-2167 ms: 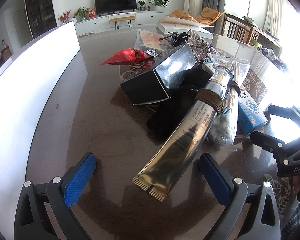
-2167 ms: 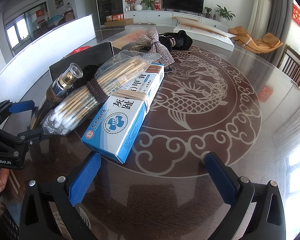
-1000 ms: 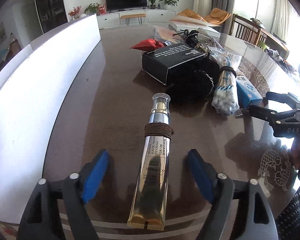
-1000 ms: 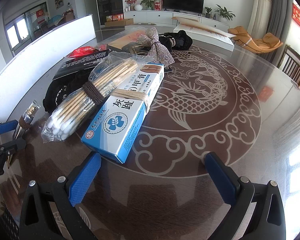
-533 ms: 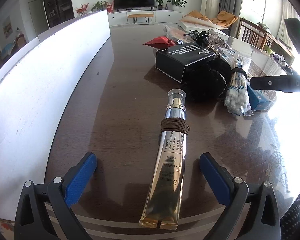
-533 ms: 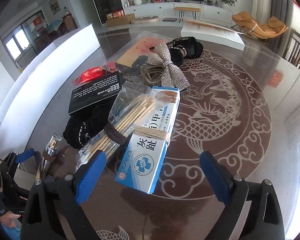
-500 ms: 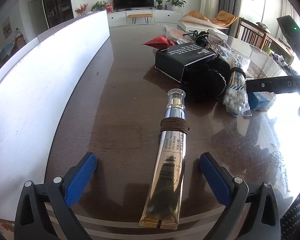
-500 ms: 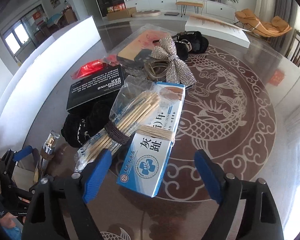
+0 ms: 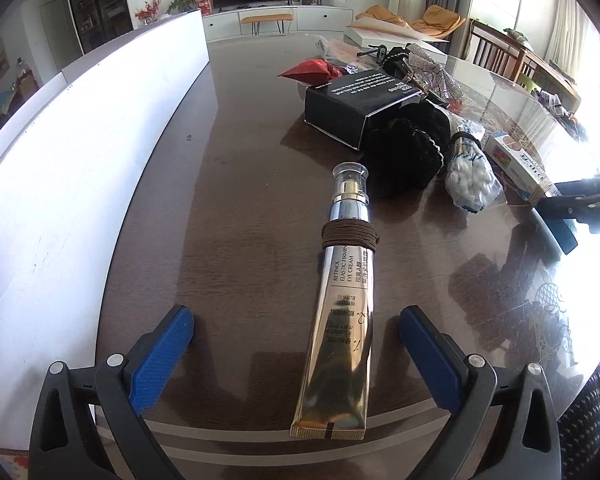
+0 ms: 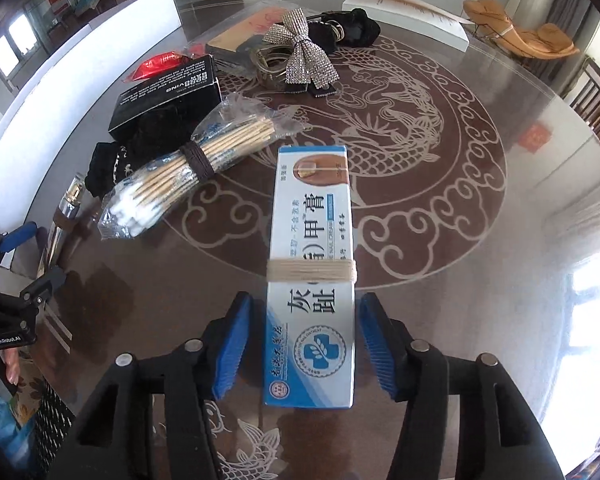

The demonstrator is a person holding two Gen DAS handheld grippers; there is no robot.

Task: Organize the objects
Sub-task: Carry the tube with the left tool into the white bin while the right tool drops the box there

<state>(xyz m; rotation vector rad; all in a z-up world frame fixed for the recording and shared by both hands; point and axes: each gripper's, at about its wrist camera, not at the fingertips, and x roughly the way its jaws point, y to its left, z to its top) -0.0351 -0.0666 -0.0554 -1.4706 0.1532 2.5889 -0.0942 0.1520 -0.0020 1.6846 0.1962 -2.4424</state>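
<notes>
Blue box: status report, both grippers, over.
Right gripper shut on blue box, lifted clear of swab bag. Left gripper open over gold tube, not gripping. Nothing in the way on table.

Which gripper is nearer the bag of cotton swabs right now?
Right. The right gripper, shut on the blue box, sits just beside the swabs. The left gripper stands open over the gold tube, with the swabs farther off.

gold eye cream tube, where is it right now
In the left wrist view the gold eye cream tube lies on the dark table between the open left gripper fingers, cap toward the black pouch.
</notes>
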